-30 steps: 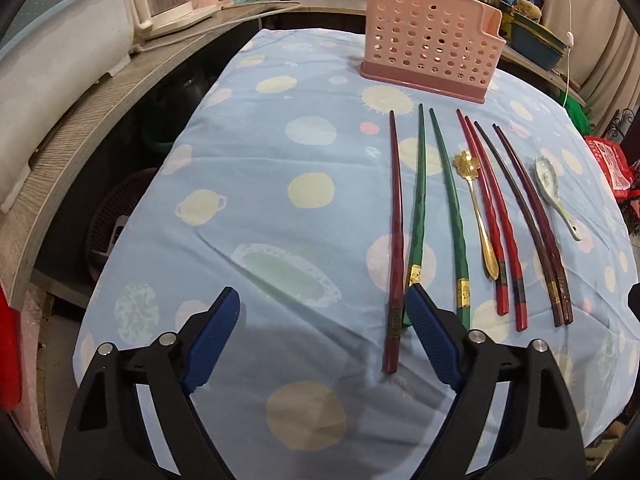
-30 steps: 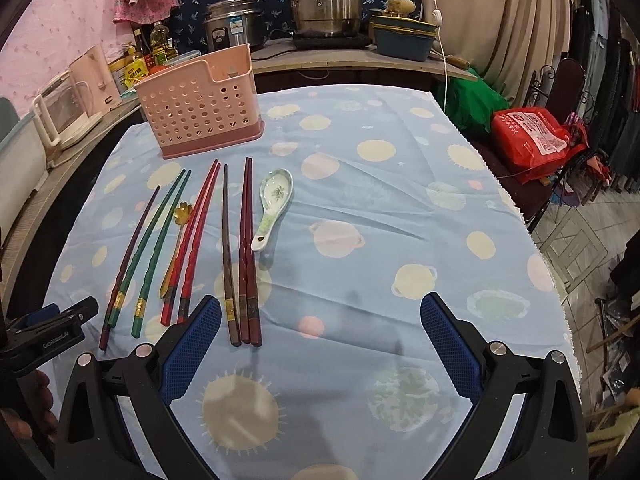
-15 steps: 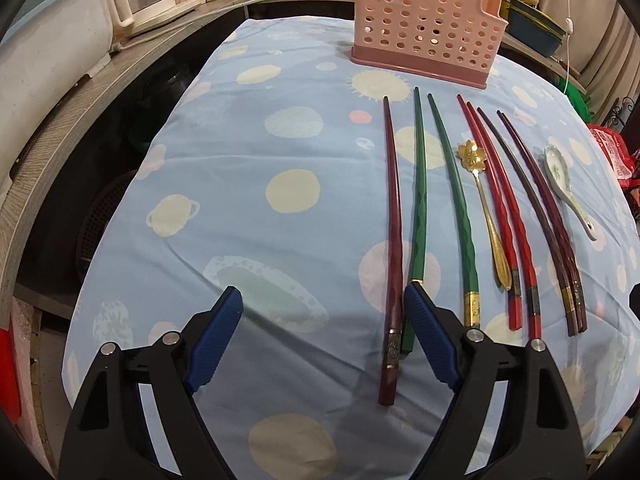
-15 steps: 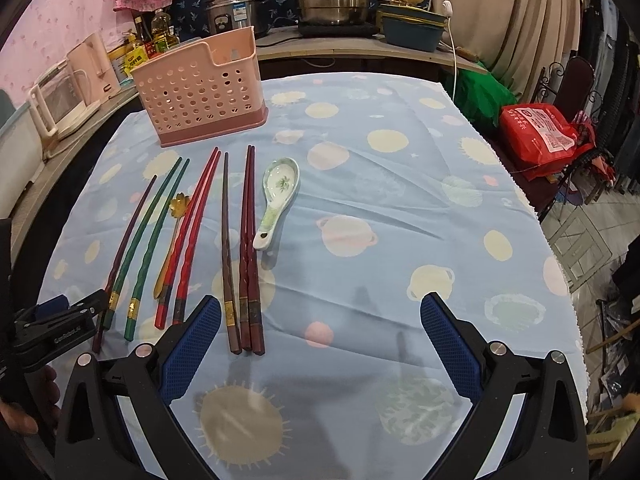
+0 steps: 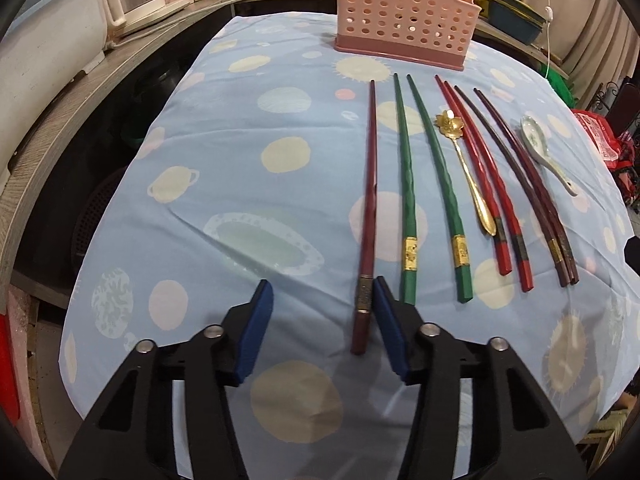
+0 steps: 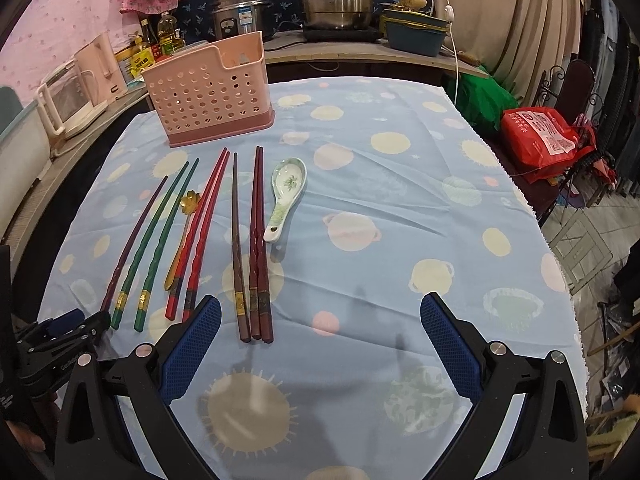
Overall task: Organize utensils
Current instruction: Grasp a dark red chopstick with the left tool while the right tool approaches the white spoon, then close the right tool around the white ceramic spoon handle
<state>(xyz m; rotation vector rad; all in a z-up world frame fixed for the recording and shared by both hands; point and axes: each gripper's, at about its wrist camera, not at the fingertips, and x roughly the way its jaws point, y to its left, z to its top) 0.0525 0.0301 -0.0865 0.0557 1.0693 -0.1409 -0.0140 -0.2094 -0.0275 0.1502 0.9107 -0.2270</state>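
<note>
On the blue spotted cloth lie a single dark red chopstick [image 5: 370,200], two green chopsticks [image 5: 408,184], a gold spoon [image 5: 468,172], red chopsticks [image 5: 480,184], dark brown chopsticks [image 5: 524,184] and a white ceramic spoon [image 6: 286,192]. A pink perforated basket [image 5: 404,12] stands upright behind them. My left gripper [image 5: 322,284] is closing around the dark red chopstick's near end; the chopstick lies just inside the right pad, with a wide gap to the left pad. My right gripper [image 6: 320,300] stands open over bare cloth, right of the brown chopsticks.
A wooden counter [image 5: 60,112] curves along the left with a white kettle [image 6: 68,96]. Pots [image 6: 336,0] and a teal basin [image 6: 416,32] stand behind the table. A red bag [image 6: 540,136] lies off the right edge. The table's near edge drops off on the left.
The left gripper's jaws have narrowed a good deal, and it has shifted so that the dark red chopstick's end now lies between the pads. The right gripper has stayed put.
</note>
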